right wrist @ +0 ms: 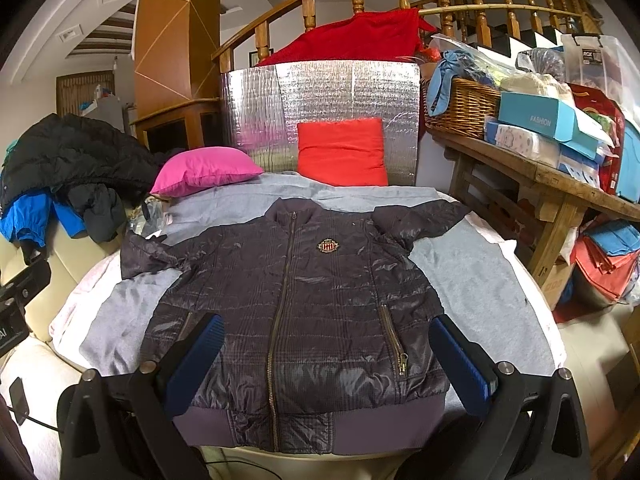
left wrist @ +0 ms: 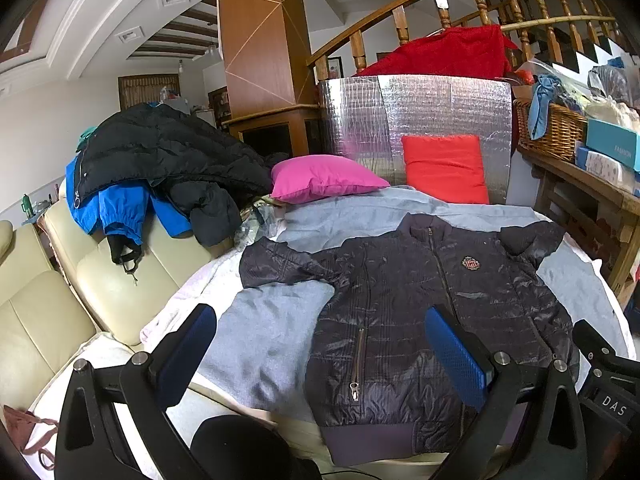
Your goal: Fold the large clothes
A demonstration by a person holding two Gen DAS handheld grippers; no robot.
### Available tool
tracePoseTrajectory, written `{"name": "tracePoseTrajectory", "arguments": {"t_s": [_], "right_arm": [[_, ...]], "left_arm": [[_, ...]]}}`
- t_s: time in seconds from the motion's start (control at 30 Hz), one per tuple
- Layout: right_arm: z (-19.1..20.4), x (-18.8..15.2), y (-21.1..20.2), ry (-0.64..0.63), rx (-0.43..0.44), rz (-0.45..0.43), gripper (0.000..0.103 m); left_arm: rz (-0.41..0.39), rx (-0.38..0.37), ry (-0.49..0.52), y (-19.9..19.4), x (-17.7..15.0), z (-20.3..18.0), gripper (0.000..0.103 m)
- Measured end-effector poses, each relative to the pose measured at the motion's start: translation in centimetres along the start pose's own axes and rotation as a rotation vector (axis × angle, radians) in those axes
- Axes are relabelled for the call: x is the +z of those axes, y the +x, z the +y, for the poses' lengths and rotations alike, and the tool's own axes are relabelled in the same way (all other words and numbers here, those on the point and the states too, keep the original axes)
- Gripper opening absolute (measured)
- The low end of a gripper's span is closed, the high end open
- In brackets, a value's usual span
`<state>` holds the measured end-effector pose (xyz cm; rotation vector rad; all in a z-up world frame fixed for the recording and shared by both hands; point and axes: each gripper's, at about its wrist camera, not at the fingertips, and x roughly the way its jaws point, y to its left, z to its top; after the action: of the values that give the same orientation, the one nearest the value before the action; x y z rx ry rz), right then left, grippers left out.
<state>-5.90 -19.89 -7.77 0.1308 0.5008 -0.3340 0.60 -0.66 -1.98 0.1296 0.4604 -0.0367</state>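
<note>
Dark quilted jacket point(left wrist: 420, 320) is laid flat, front up, zipped, on a grey sheet point(left wrist: 260, 332) over a round surface; it fills centre and lower centre of both views. Collar is pointed toward the top of the frame, ribbed hem toward the bottom edge. Both sleeves are spread out to the sides, at upper left and upper right of the garment. A crest badge point(right wrist: 328, 246) is seen on the chest, right of the zip in the right wrist view.

Left gripper point(left wrist: 320, 356): jaws spread wide, nothing held. In the left wrist view the left blue pad is seen over the grey sheet, off the jacket's edge; the right pad is seen over the jacket body. Jacket hem and the pocket zip point(left wrist: 357, 364) are framed between the pads. Contact with the fabric cannot be told.

Right gripper point(right wrist: 326, 360): jaws spread wide, nothing held. In the right wrist view both pads are seen over the lower jacket, one near each side seam, with the main zip running up between them. Contact cannot be told here either.

Background: pink pillow point(left wrist: 320, 178) and red pillow point(left wrist: 444, 168) at frame top centre, behind the collar; black and blue coats point(left wrist: 160, 168) are piled on a cream sofa point(left wrist: 60, 300) at upper left.
</note>
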Motion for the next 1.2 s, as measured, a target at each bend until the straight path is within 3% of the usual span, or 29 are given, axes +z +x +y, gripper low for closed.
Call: {"name": "tracePoseTrajectory", "arguments": {"t_s": [0.47, 0.57, 0.63, 0.77, 0.9, 1.03, 1.2], "right_arm": [[-0.8, 0.4, 2.3, 0.010, -0.017, 0.041, 0.103], [-1.7, 0.8, 3.8, 0.018, -0.030, 0.051, 0.103], [-3.0, 1.4, 5.3, 0.037, -0.025, 0.057, 0.103], [-8.7, 3.9, 10.3, 0.153, -0.004, 0.060, 0.103], [-16.4, 6.3, 17.8, 0.356, 0.084, 0.095, 0.103], [-23.4, 7.7, 25.9, 0.536, 0.125, 0.122, 0.103], [-30.9, 9.1, 36.2, 0.746, 0.181, 0.150, 0.103]], "left_arm": [[0.041, -0.007, 0.012, 2.9, -0.2, -1.0, 0.103], [0.083, -0.043, 0.020, 5.7, 0.0, -1.8, 0.103], [0.151, -0.081, 0.030, 9.3, 0.2, -2.8, 0.103], [0.291, -0.122, 0.060, 18.8, 0.1, -6.0, 0.103], [0.401, -0.129, 0.100, 27.8, -0.6, -9.2, 0.103], [0.389, -0.073, 0.138, 33.5, -0.3, -11.6, 0.103], [0.317, -0.056, 0.179, 35.4, -1.2, -12.1, 0.103]]}}
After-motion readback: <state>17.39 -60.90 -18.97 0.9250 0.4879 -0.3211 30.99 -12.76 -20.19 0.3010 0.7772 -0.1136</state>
